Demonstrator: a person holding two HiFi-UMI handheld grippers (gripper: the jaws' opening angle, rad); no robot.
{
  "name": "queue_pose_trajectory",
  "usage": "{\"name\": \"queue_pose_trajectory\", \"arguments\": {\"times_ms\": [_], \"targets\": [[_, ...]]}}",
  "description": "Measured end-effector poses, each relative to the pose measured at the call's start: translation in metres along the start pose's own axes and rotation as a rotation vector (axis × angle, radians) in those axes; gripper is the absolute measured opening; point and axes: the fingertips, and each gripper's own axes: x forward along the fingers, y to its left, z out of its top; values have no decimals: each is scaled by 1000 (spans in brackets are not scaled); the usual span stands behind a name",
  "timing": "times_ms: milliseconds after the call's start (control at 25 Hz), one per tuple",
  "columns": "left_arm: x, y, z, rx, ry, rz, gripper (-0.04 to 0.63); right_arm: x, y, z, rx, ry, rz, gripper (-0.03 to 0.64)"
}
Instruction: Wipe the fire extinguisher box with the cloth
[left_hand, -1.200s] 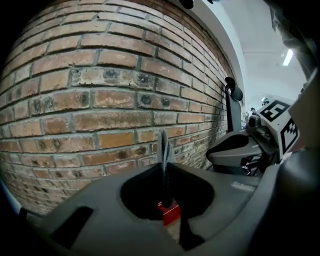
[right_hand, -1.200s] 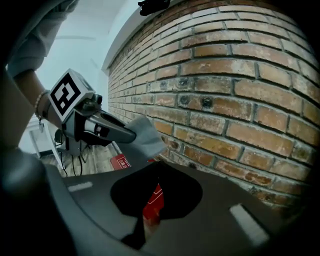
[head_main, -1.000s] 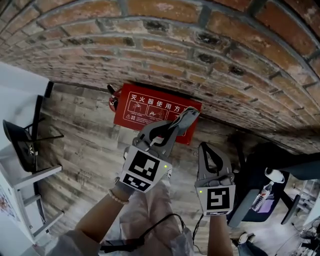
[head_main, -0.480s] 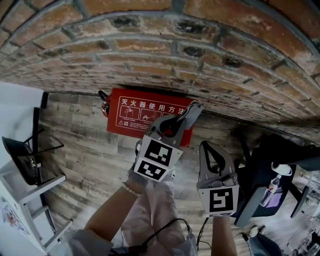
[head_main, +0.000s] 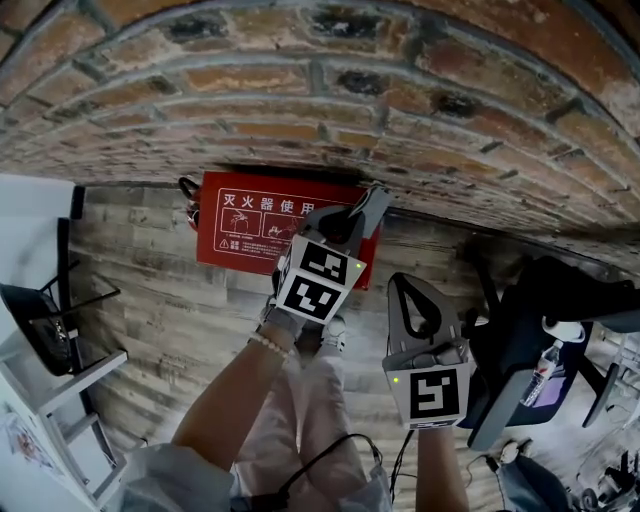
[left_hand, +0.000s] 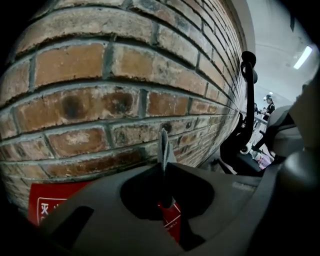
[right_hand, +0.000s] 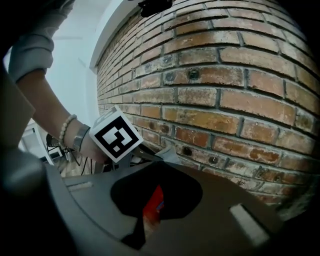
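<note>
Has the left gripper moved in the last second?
Yes, the left gripper moved toward the wall; its marker cube now overlaps the lower edge of the fire extinguisher box.

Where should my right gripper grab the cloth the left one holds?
Probably the free end of the cloth poking beyond the left gripper's tips, approached from the right: it stands clear as a thin flap, while the rest is clamped.

Fire ext. box (head_main: 236, 241): "灭火器使用"
</note>
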Motion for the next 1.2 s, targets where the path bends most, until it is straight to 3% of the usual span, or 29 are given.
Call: {"name": "queue_pose_trajectory", "arguments": {"times_ms": [520, 1200], "targets": [[38, 17, -30, 51, 109, 65, 12, 1, -3, -20, 9, 40, 0, 9], [40, 19, -31, 82, 113, 80, 12, 4, 4, -25, 16, 59, 8, 9]]}}
